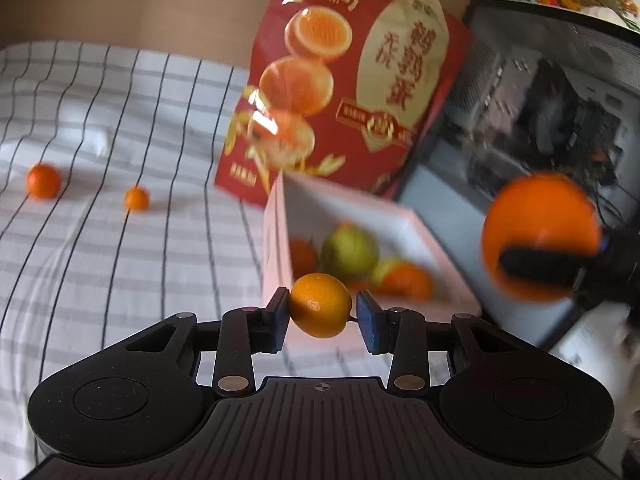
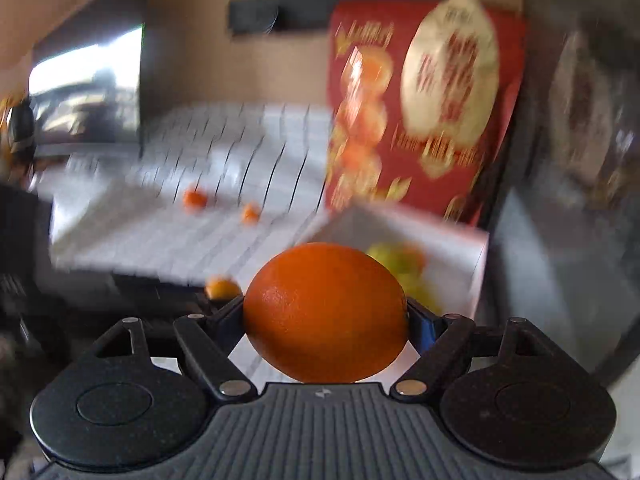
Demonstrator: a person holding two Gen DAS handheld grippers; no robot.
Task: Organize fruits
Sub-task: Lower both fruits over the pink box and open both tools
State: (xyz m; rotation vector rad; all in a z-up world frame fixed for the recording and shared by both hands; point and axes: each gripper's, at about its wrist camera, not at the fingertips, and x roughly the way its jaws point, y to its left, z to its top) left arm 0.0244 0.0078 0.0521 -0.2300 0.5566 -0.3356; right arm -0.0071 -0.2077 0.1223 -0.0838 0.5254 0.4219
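My left gripper (image 1: 322,312) is shut on a small tangerine (image 1: 320,306) and holds it in the air just in front of a pink-and-white box (image 1: 276,224). The box holds a green fruit (image 1: 350,254) and several oranges. My right gripper (image 2: 326,316) is shut on a large orange (image 2: 326,312). That orange (image 1: 540,224) also shows blurred at the right of the left wrist view, beside the box. Two small tangerines (image 1: 44,181) (image 1: 136,199) lie on the striped sheet (image 1: 120,260), far left of the box.
A tall red bag printed with orange halves (image 1: 340,92) stands right behind the box. A dark open computer case (image 1: 540,100) rises to the right. A dark screen (image 2: 88,92) stands at the left edge in the right wrist view.
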